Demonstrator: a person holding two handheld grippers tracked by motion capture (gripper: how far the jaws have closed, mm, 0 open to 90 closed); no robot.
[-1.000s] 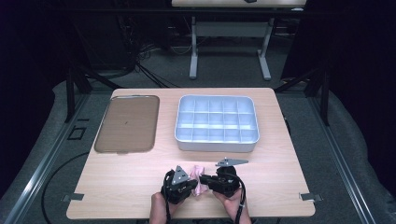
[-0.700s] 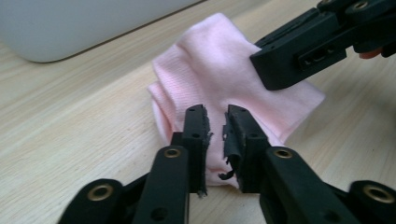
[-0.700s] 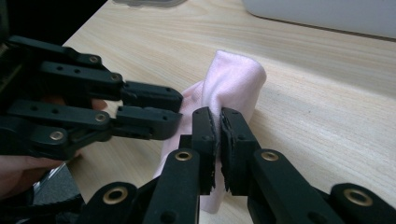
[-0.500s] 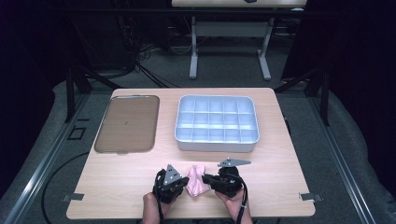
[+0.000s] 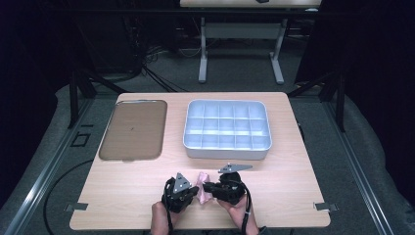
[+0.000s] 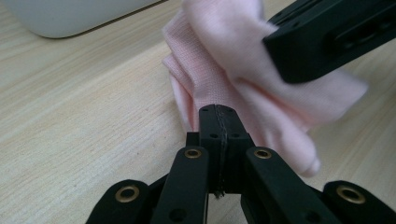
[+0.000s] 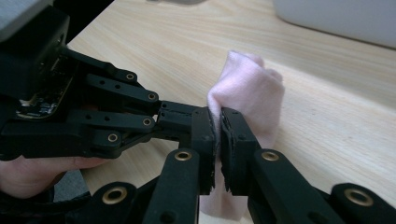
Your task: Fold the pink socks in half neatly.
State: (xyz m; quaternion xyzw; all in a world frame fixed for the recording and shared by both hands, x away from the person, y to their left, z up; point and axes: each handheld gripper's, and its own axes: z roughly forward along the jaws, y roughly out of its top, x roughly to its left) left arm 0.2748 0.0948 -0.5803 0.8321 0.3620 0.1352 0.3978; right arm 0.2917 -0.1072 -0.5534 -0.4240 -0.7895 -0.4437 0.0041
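Both grippers clamp one pink cloth (image 5: 202, 187), which sits at the table's (image 5: 293, 196) near edge, at 6 o'clock from the divided tray (image 5: 227, 129) and well apart from it. The left gripper (image 6: 218, 122) has its jaws closed tight on a fold of the cloth; the right gripper (image 7: 218, 128) pinches another fold, pads pressing the fabric, with the left gripper at its 9 o'clock. The brown flat tray (image 5: 133, 129) lies at 11 o'clock, bare. Judged step: two-handed handling of the cloth, likely folding or spreading. The next move calls for drawing the grips apart evenly, without a slip.
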